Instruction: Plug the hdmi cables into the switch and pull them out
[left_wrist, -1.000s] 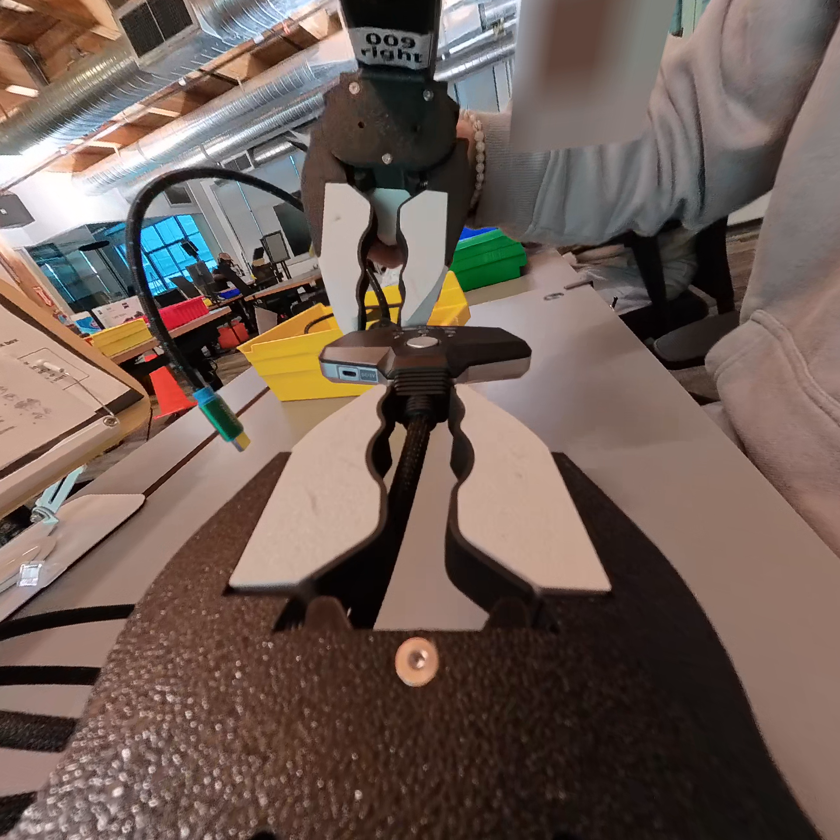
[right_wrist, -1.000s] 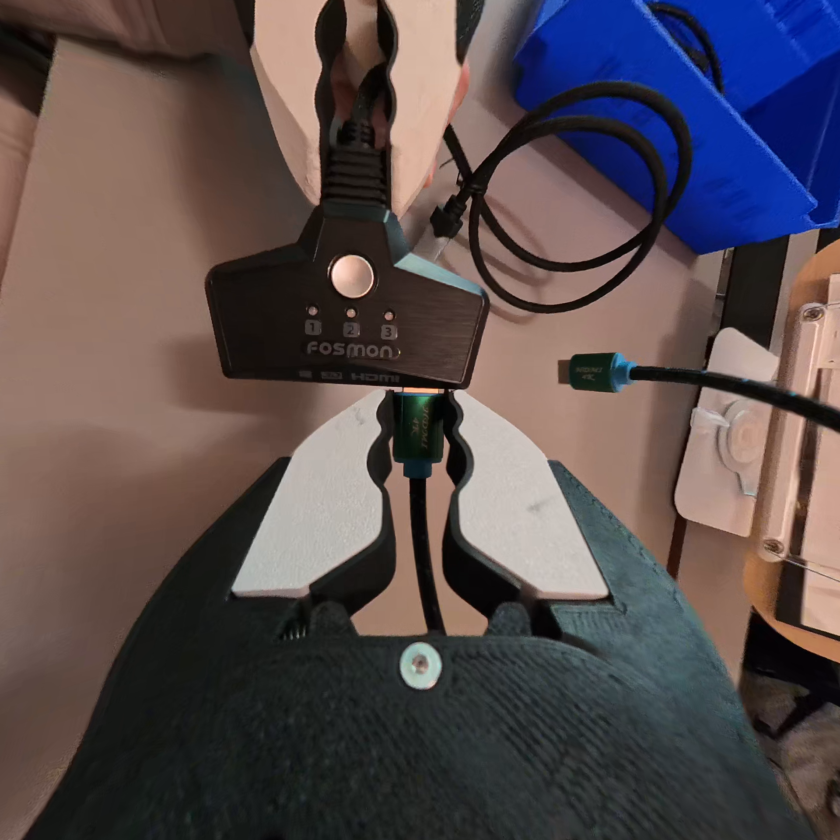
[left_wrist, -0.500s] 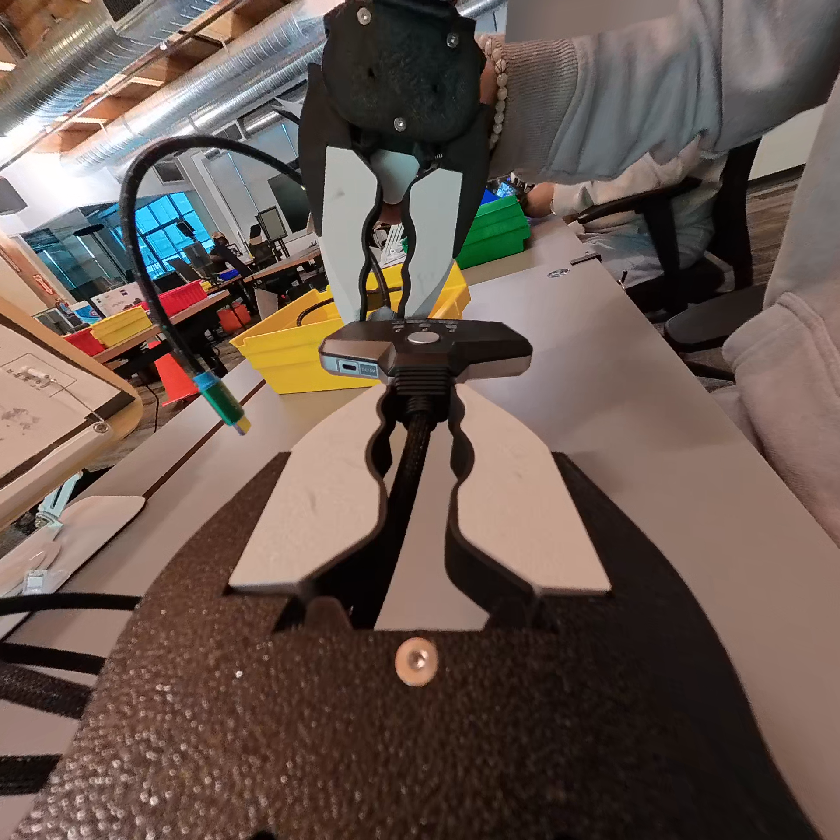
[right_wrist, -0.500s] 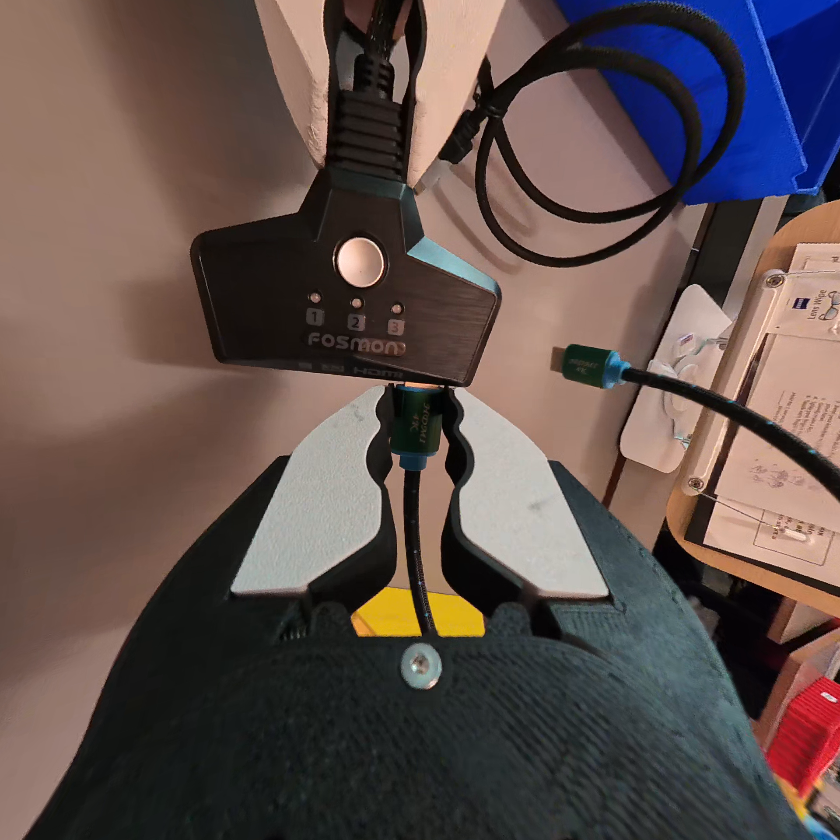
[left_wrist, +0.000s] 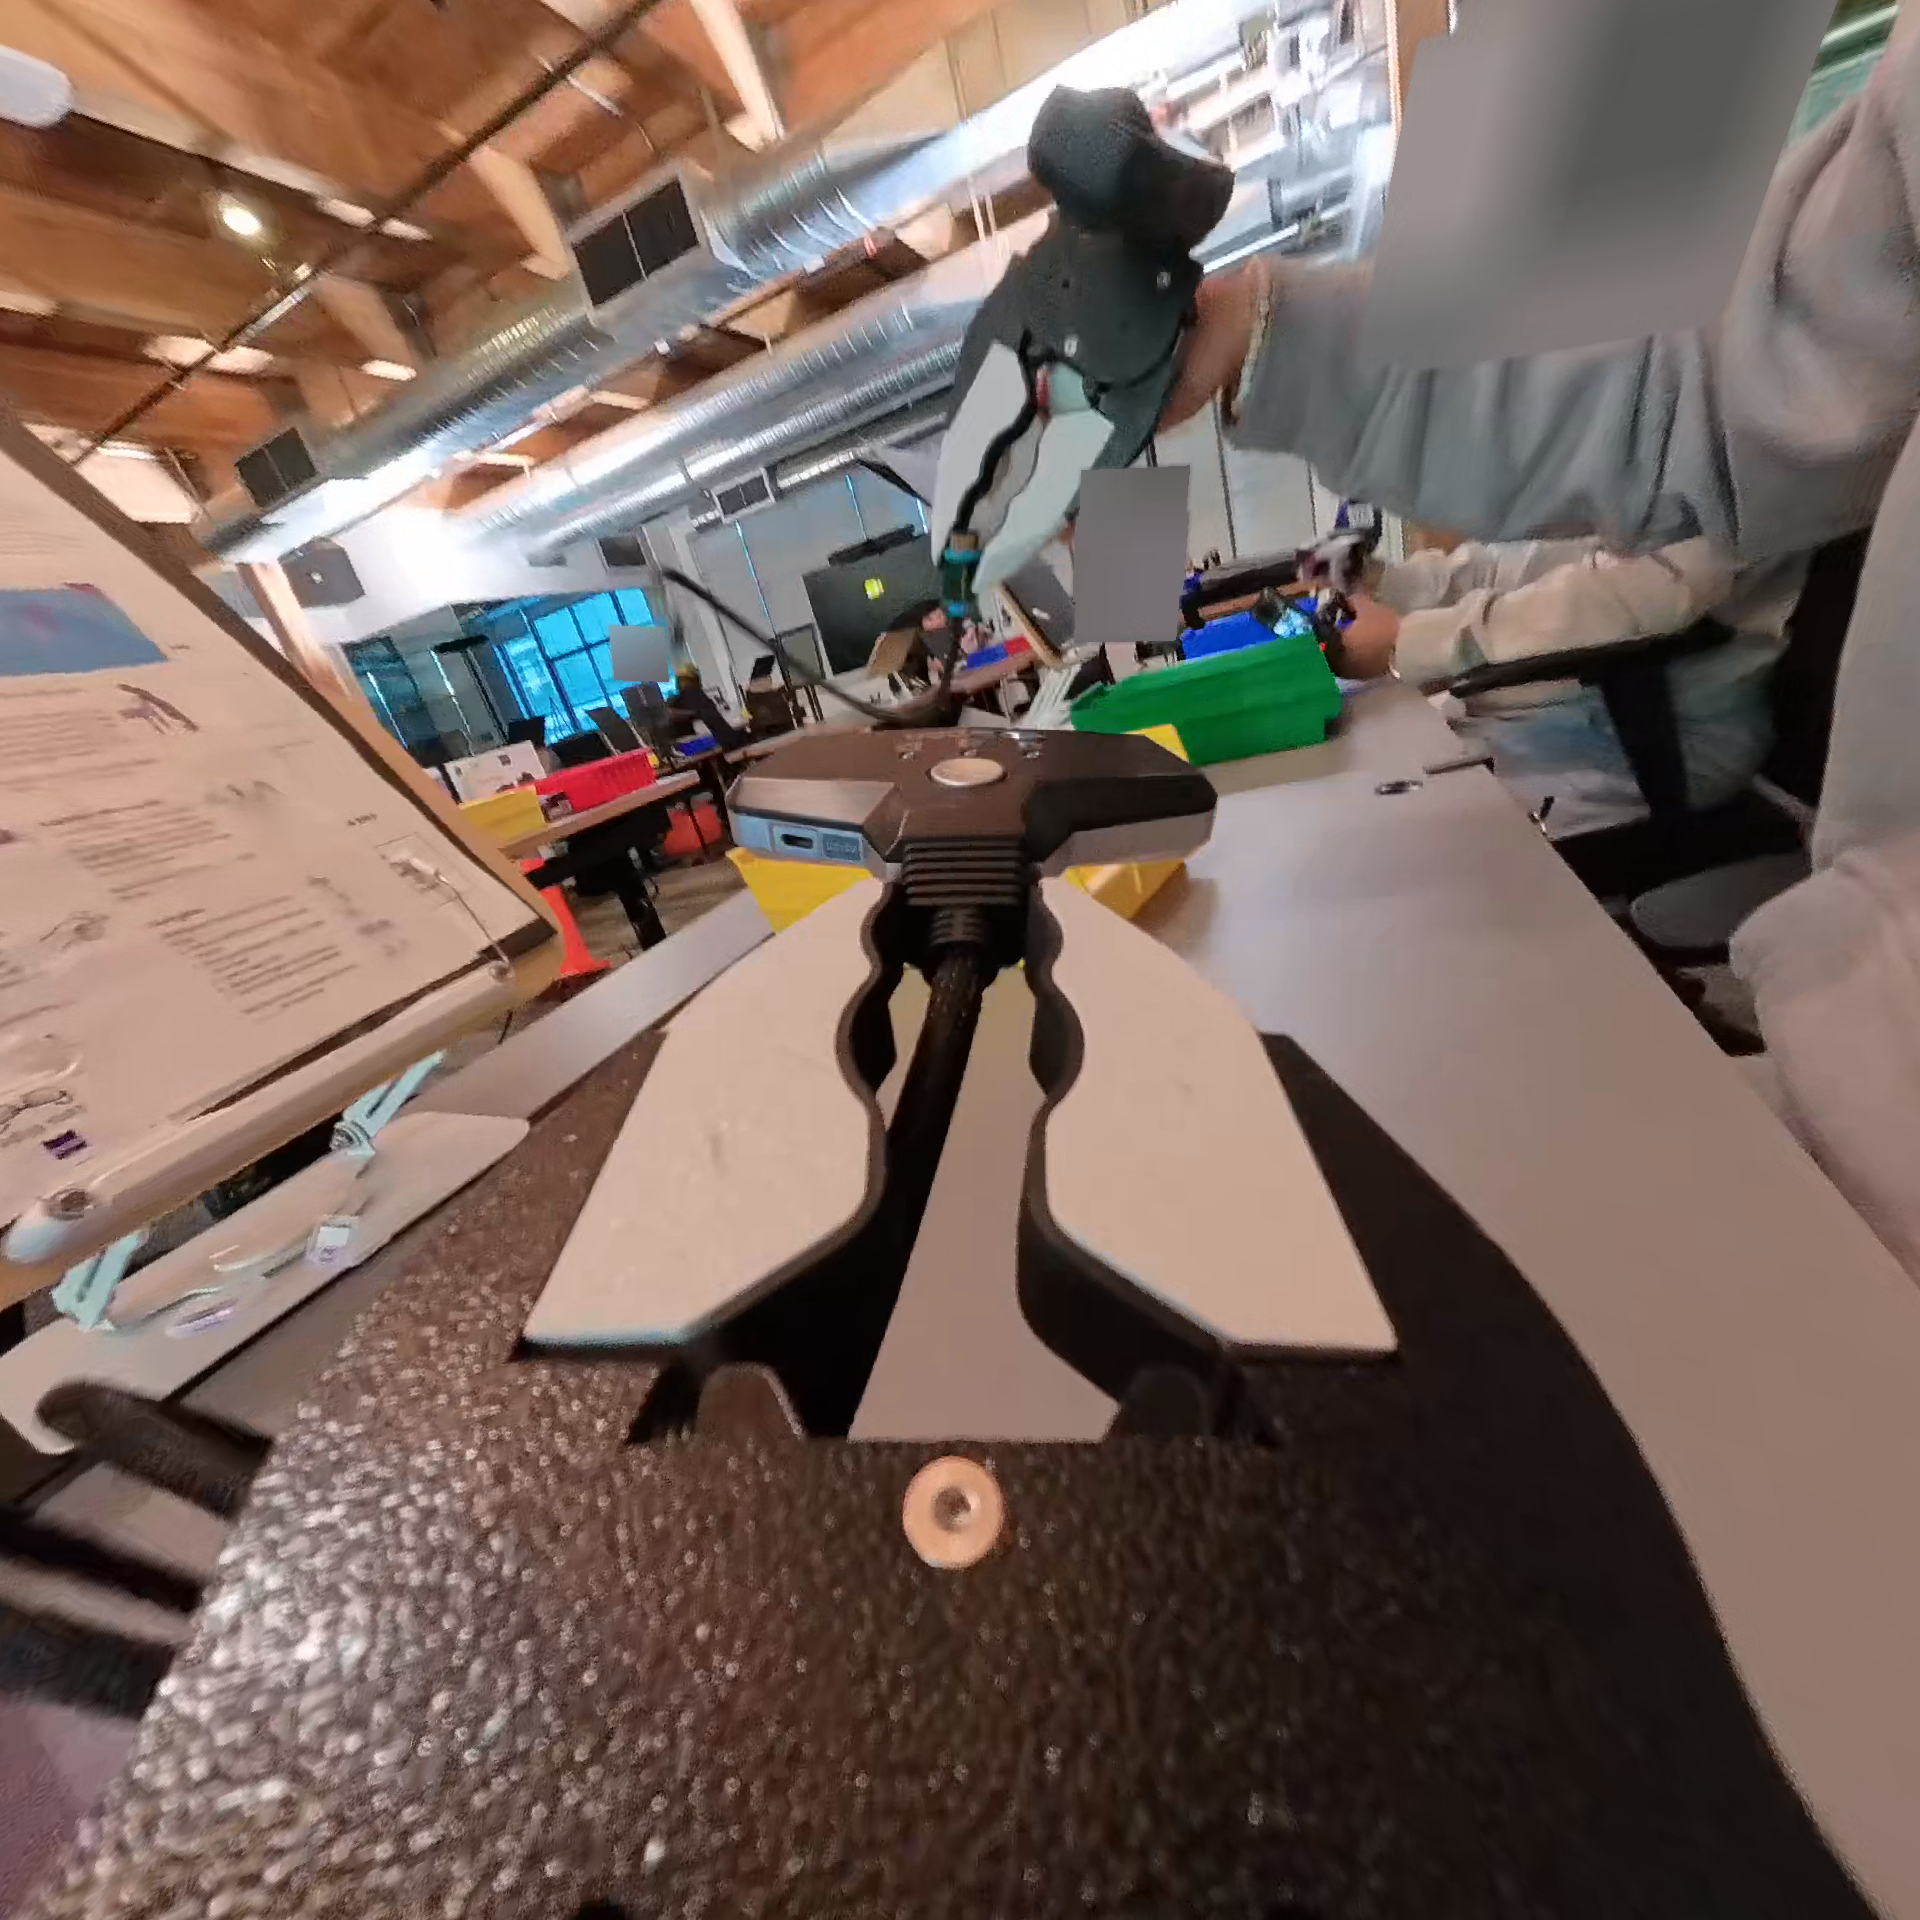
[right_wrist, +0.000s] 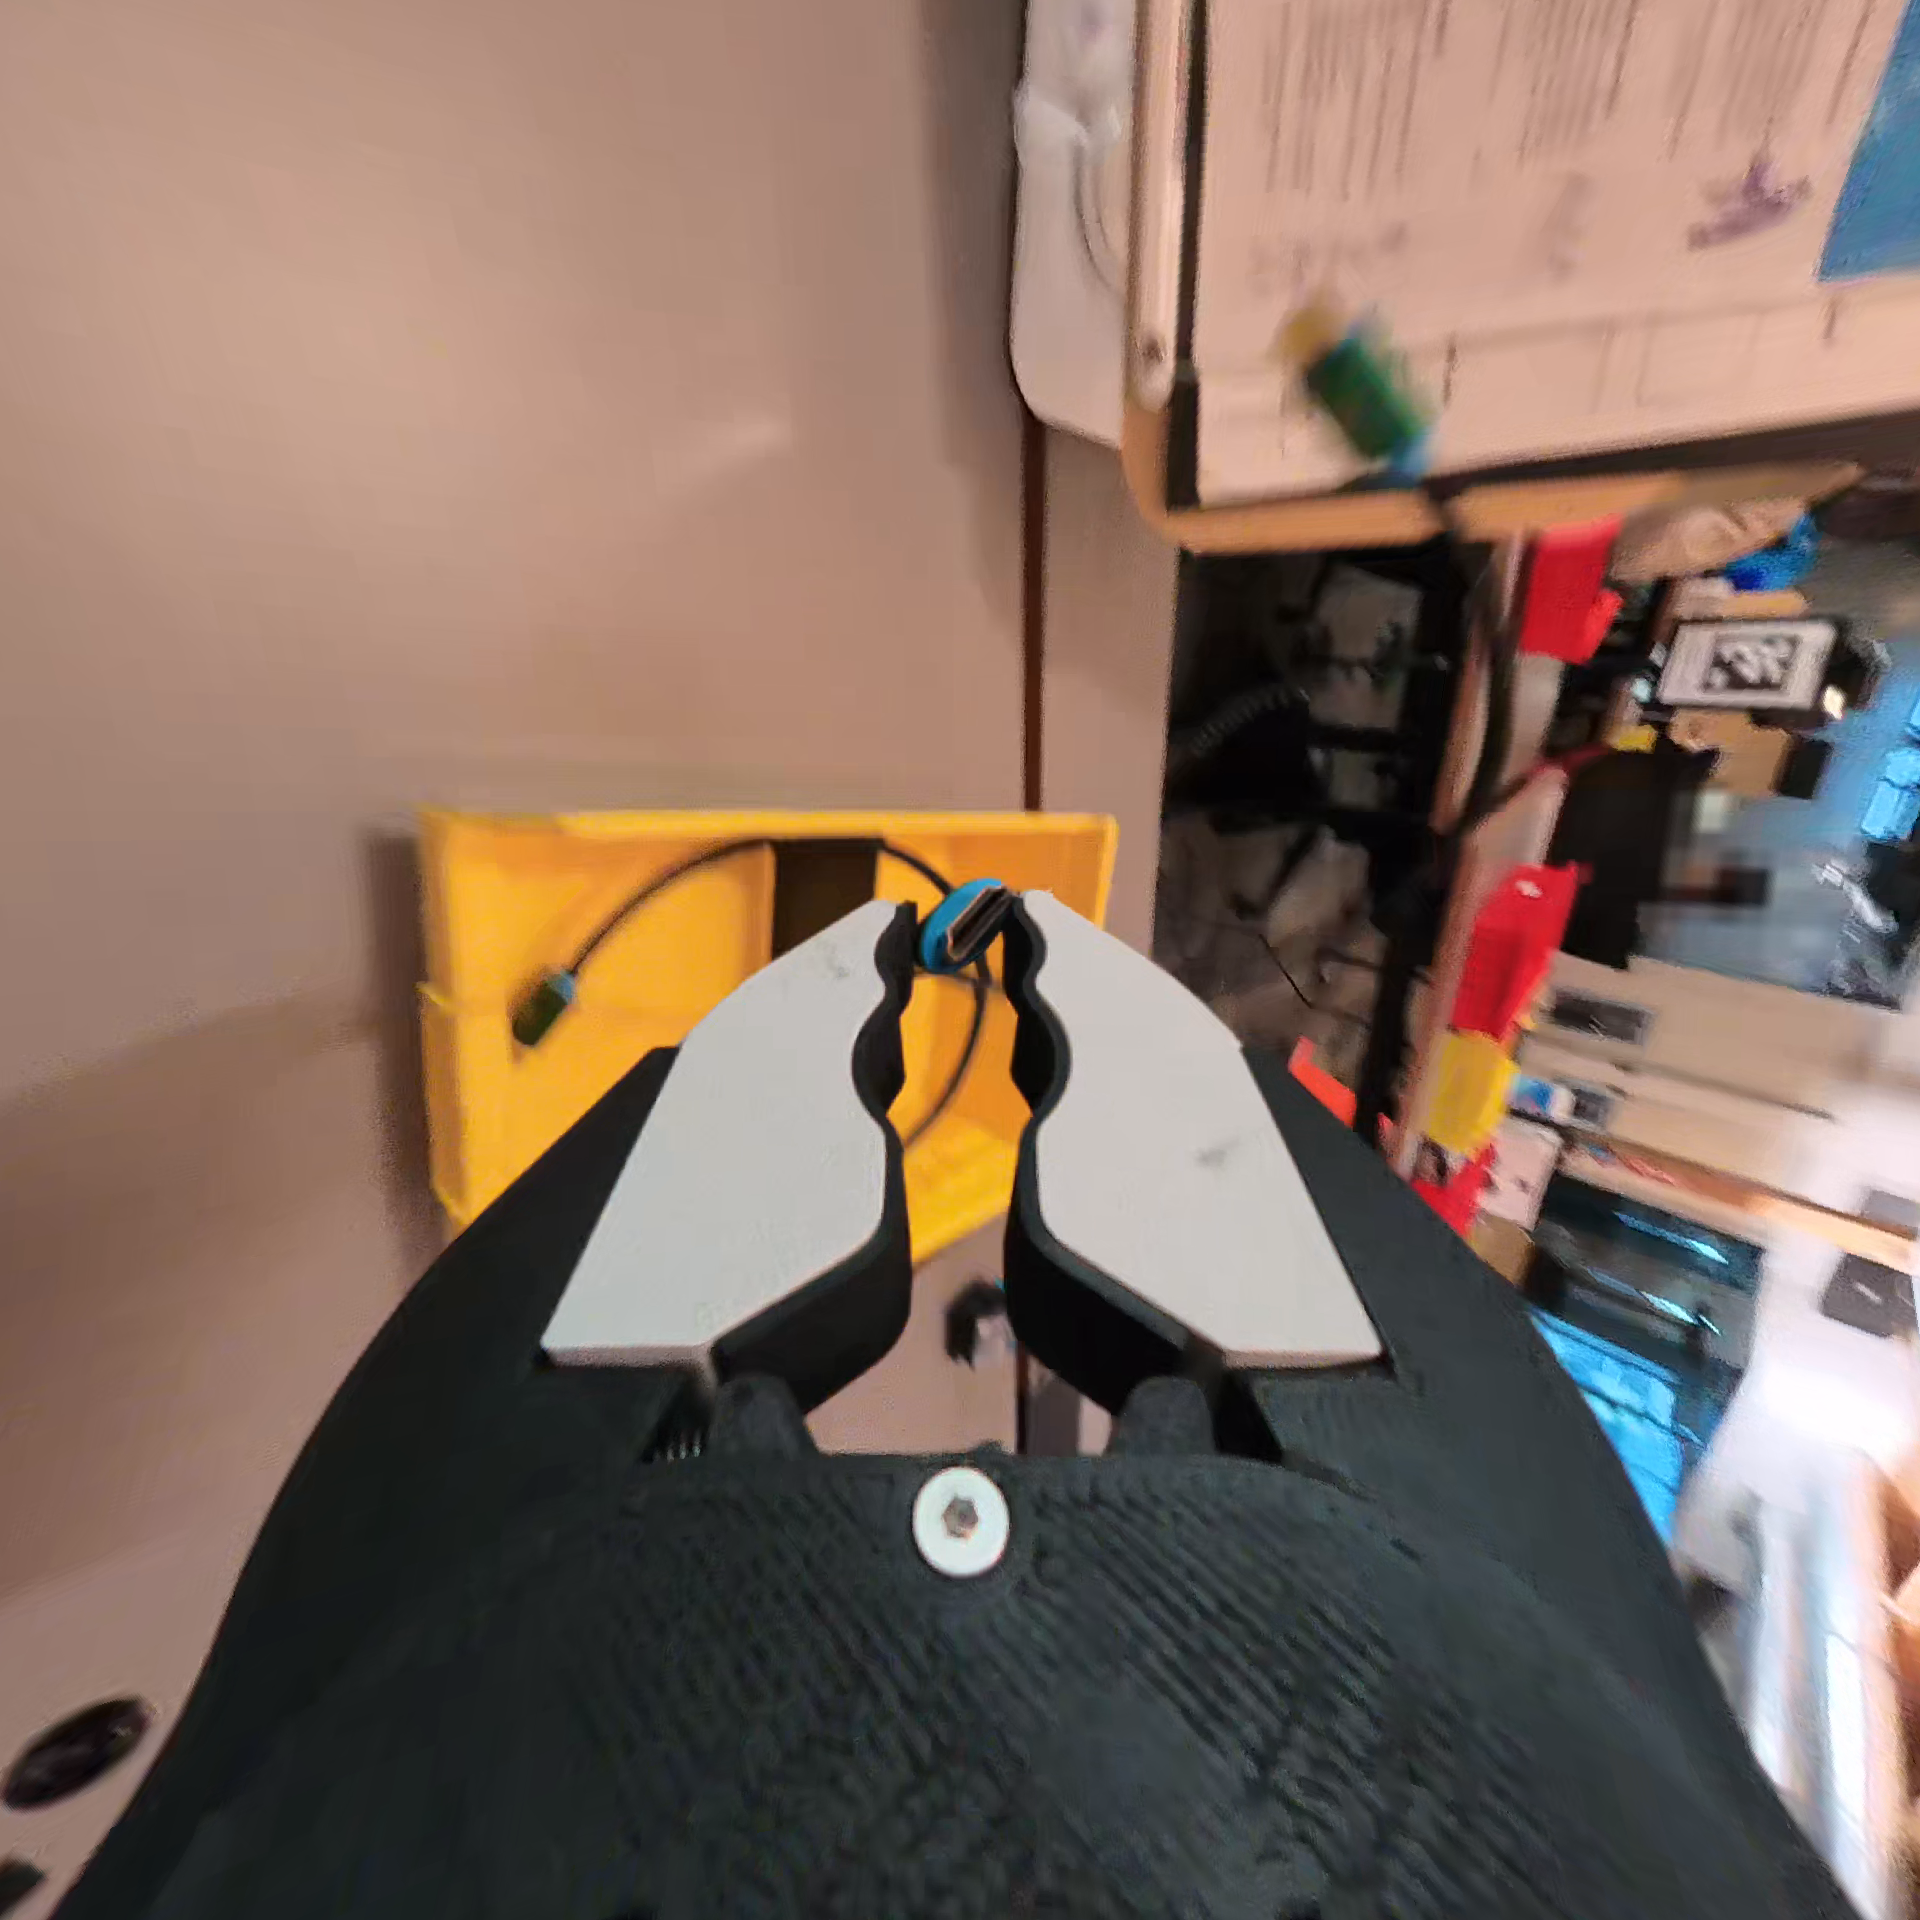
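Left wrist view: the left gripper (left_wrist: 961, 930) fills the lower half of the frame, its pale fingers (left_wrist: 743, 1132) clenched on the ribbed black collar (left_wrist: 964, 873) and braided cable (left_wrist: 940, 1049) that leave the near side of the HDMI switch (left_wrist: 971, 795). The switch is a flat black box with a round silver button on top, sitting at centre frame just past the fingertips, level above the grey table (left_wrist: 1475, 1049). In the upper right of the frame the right gripper (left_wrist: 966, 561) hangs high in the air, well apart from the switch, held by a person's hand (left_wrist: 1210, 343) in a grey sleeve. It pinches a small plug with a blue band (left_wrist: 956, 569) at its tips, and a dark cable drops away below. A green bin (left_wrist: 1221, 696) stands on the table behind the switch, a yellow bin (left_wrist: 800, 888) shows just beneath it, and a tilted board with printed sheets (left_wrist: 197, 883) takes the left edge.

Right wrist view: the picture is blurred. The right gripper (right_wrist: 961, 925) is closed on the HDMI plug (right_wrist: 964, 923), whose metal mouth and blue collar poke out between the fingertips at centre frame. Behind it lies the yellow bin (right_wrist: 582, 904) holding another green-ended cable (right_wrist: 545, 1003). A second green plug (right_wrist: 1361, 400) shows smeared in the upper right, before the board (right_wrist: 1558, 208). The switch is not in this view
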